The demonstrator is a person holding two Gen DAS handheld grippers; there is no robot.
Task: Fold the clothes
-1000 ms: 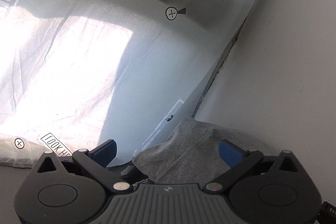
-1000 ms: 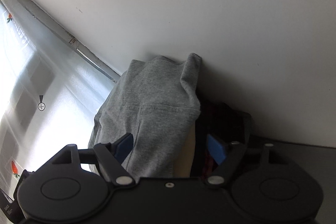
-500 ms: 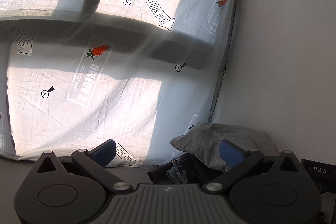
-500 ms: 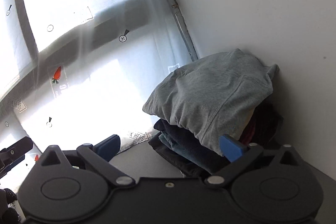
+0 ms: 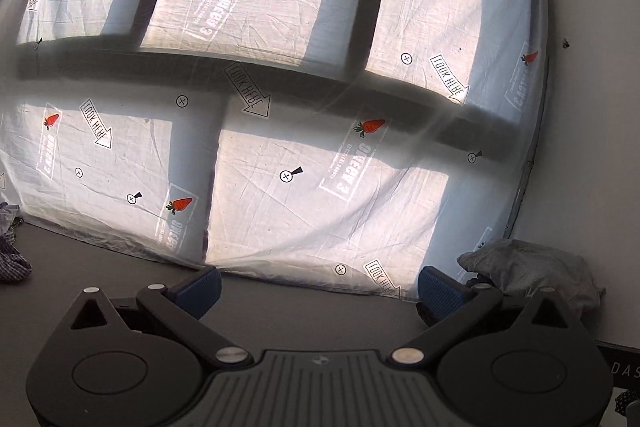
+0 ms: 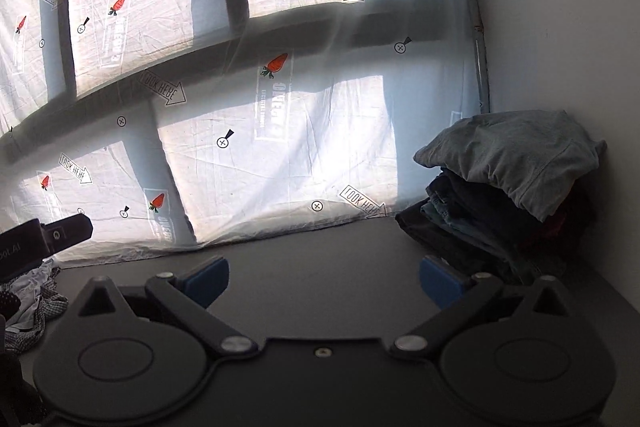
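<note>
Both claws hang empty above a dark grey table point(image 6: 340, 267) that runs up to a sunlit window screened by a white printed sheet point(image 5: 320, 131), its cloth dotted with orange carrots, crosshair marks and arrows lettered in mirror writing. The right claw point(image 6: 323, 277) has just been opening and now stands with its blue pads point(image 6: 208, 275) spread wide, nothing between them but bare table. The left claw point(image 5: 318, 287) is likewise apart and grips nothing. The pile of folded clothes point(image 6: 500, 199) sits in the far right corner, where the sheet meets a plain white wall point(image 6: 560, 27): a grey garment point(image 6: 516, 151) lies draped over the top, with blue denim and darker pieces stacked beneath it, and a trace of dark red shows at the pile's right side. The pile rests on the table and lies against the wall, beyond and to the right of the right claw's right pad. From the left wrist view only the grey top of the pile point(image 5: 532, 267) shows, behind that claw's right finger. At the left edge of the table lies a crumpled checked cloth point(image 6: 32, 303), unfolded, well apart from the stack; the black front of the left device reaches in above it in the right wrist view.
</note>
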